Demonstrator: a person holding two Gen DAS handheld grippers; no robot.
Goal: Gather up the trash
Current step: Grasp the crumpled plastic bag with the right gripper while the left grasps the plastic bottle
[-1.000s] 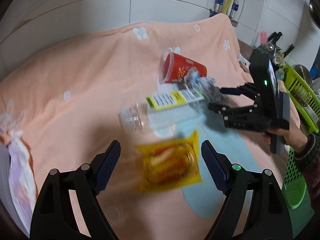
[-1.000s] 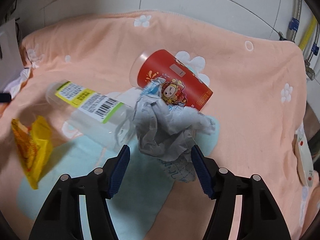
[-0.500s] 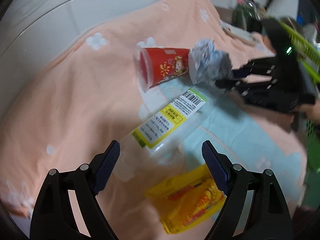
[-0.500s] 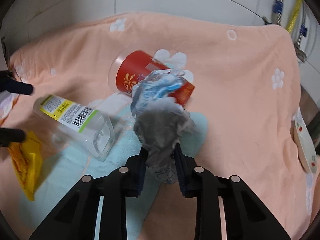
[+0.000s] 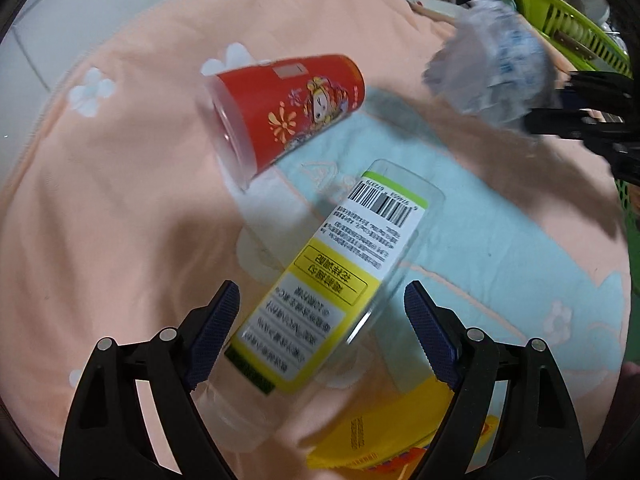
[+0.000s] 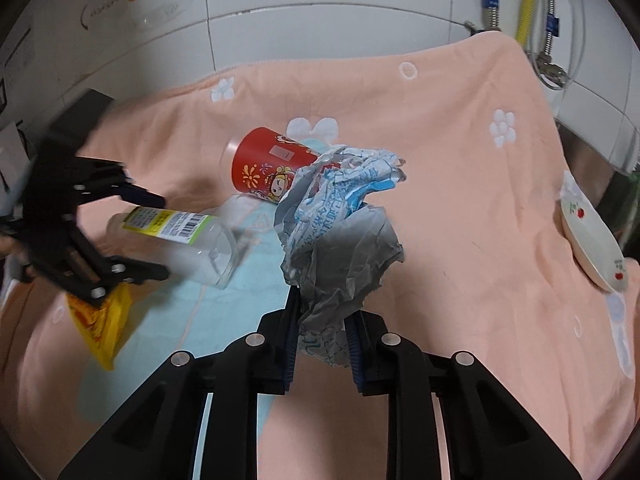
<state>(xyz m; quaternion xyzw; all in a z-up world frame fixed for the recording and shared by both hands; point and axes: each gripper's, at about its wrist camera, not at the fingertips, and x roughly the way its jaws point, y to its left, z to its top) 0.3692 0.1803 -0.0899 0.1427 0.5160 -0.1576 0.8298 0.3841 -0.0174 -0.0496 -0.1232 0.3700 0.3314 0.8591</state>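
My right gripper (image 6: 322,322) is shut on a crumpled grey and blue wrapper (image 6: 340,228) and holds it above the cloth; the wrapper also shows at the upper right of the left wrist view (image 5: 492,64). My left gripper (image 5: 322,316) is open, its fingers on either side of a clear plastic bottle (image 5: 332,284) with a yellow label that lies on the cloth, also in the right wrist view (image 6: 180,232). A red paper cup (image 5: 288,116) lies on its side beyond the bottle. A yellow snack packet (image 5: 392,436) lies under the left gripper.
A peach cloth (image 6: 460,128) with a pale blue patch covers the table. A green basket (image 5: 572,28) stands at the right. A small dish (image 6: 592,240) sits at the cloth's right edge. A tiled wall (image 6: 320,12) is behind.
My right gripper shut on the wrapper and lifted it off the cloth. My left gripper moved forward from the yellow packet until its open fingers flank the bottle.
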